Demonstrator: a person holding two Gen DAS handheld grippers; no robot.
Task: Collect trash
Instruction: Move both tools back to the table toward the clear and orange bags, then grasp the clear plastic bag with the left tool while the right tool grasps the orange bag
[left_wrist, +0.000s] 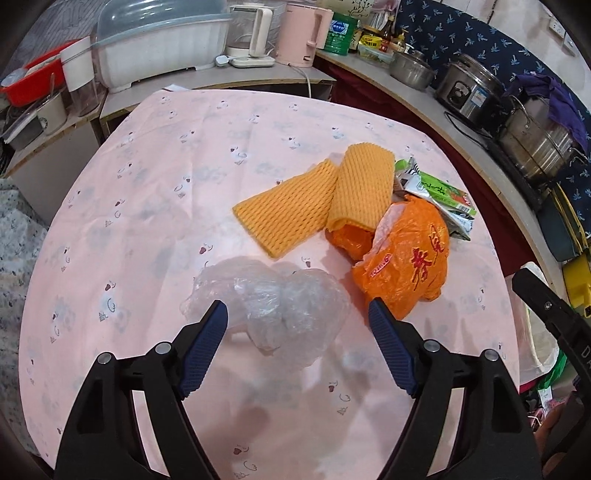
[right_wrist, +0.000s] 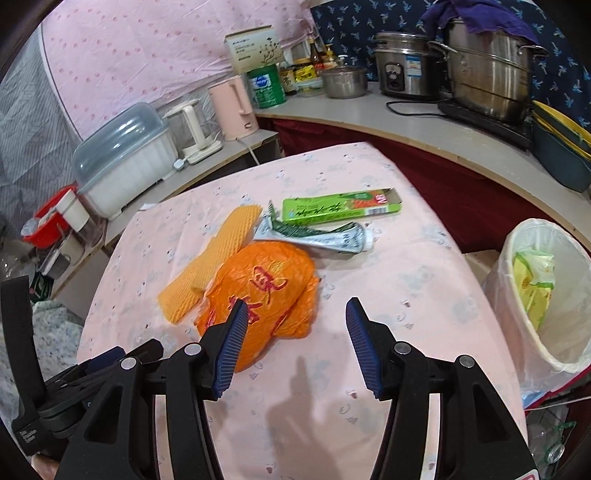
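Left gripper (left_wrist: 298, 310) spread wide, nothing held, its fingers either side of a crumpled clear plastic bag (left_wrist: 280, 306) on the pink tablecloth (left_wrist: 147, 206). Right gripper (right_wrist: 293, 314) likewise spread and empty, left finger overlapping the orange plastic bag (right_wrist: 266, 295). Yellow foam netting (right_wrist: 210, 262) touches that bag's far-left side. Beyond it, a squeezed toothpaste tube (right_wrist: 317, 234), then a green carton (right_wrist: 340, 211). White lined trash bin (right_wrist: 546, 295) stands off the table's right edge, with yellow-green packaging inside.
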